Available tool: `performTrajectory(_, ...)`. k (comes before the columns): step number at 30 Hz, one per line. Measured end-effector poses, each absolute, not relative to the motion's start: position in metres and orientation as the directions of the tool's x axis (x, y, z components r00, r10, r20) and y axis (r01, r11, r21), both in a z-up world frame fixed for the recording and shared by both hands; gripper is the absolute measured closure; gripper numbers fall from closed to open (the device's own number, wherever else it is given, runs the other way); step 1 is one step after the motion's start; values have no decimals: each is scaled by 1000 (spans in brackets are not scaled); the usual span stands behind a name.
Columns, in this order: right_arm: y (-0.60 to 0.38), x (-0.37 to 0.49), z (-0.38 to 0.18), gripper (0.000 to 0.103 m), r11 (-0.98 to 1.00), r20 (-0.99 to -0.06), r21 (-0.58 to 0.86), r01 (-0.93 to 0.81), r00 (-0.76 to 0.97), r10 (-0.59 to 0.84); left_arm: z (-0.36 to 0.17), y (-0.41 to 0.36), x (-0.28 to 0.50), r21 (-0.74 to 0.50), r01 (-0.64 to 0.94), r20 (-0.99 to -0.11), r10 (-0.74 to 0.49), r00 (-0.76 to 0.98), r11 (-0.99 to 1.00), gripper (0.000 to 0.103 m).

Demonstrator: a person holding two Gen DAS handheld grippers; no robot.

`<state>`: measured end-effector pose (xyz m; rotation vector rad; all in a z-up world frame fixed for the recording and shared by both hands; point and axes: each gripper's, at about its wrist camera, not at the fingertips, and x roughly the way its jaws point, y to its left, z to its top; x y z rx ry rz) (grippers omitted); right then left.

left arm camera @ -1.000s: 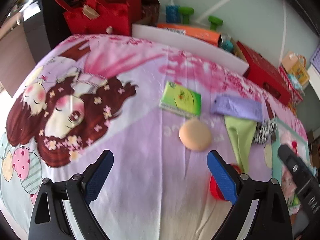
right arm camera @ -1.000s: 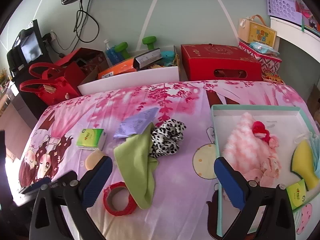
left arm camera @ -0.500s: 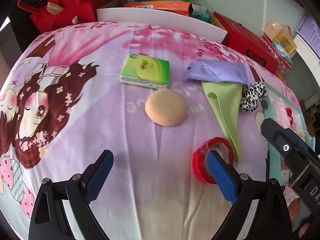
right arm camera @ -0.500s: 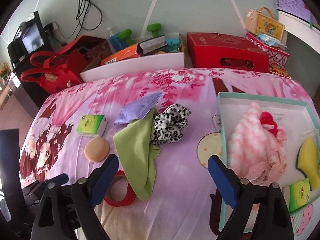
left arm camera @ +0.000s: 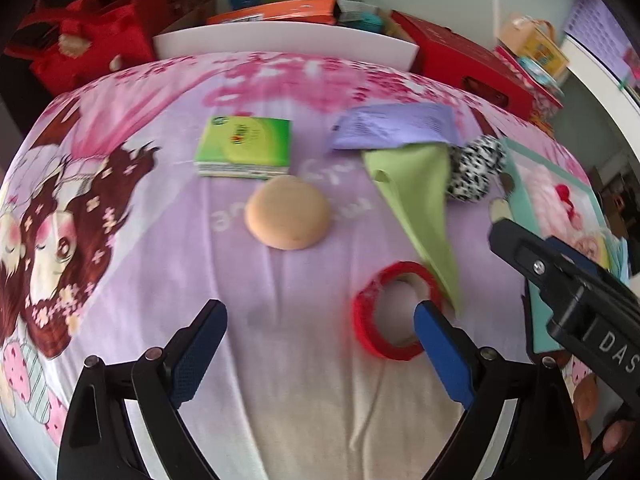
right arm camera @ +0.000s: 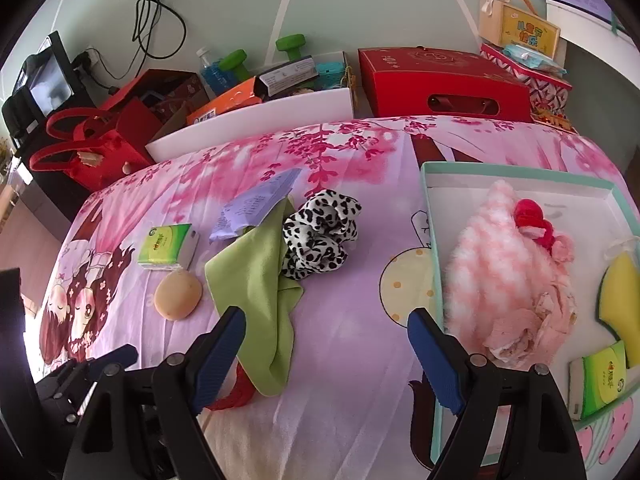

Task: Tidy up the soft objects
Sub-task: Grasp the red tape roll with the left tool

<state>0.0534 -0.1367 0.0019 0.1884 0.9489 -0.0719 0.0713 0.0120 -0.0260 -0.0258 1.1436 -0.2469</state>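
A beige round sponge puff (left arm camera: 288,212) (right arm camera: 178,294), a green tissue pack (left arm camera: 244,146) (right arm camera: 166,246), a green cloth (left arm camera: 420,200) (right arm camera: 256,280), a leopard-print scrunchie (left arm camera: 474,170) (right arm camera: 318,234) and a purple packet (left arm camera: 394,126) (right arm camera: 256,204) lie on the pink cartoon bedsheet. A teal-rimmed tray (right arm camera: 430,216) at right holds a pink fluffy item (right arm camera: 508,276), a yellow sponge (right arm camera: 622,292) and a tissue pack (right arm camera: 604,380). My left gripper (left arm camera: 320,344) is open and empty, in front of the puff. My right gripper (right arm camera: 326,354) is open and empty, beside the cloth.
A red tape roll (left arm camera: 394,312) lies by the left gripper's right finger, with the cloth's tip over it. A white board (right arm camera: 256,124), red boxes (right arm camera: 440,84), a red bag (right arm camera: 92,148) and green dumbbells (right arm camera: 296,46) line the far edge.
The left gripper has swung right and nearer, so the puff and tape roll now sit centred and larger. The right gripper has edged forward toward the cloth. Both stay open.
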Motion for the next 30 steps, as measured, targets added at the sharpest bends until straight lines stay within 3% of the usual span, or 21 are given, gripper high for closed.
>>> performTrajectory(15,-140,54,-2,17,978,-819,134,157,573,20,-34,-17,66,-112,282,-907,-214,364,953,10)
performTrajectory(19,-141,54,-2,17,977,-815,145,155,579,29,-34,-20,67,-116,291,-904,-222,366,950,24)
performTrajectory(23,-138,56,-3,17,978,-810,151,144,584,39,-35,-22,66,-114,293,-902,-223,370,949,28)
performTrajectory(28,-133,59,-7,17,978,-805,166,123,590,63,-33,-21,68,-148,296,-891,-257,375,944,47)
performTrajectory(30,-134,60,-7,17,977,-803,171,124,593,65,-33,-22,69,-166,298,-887,-274,372,940,47)
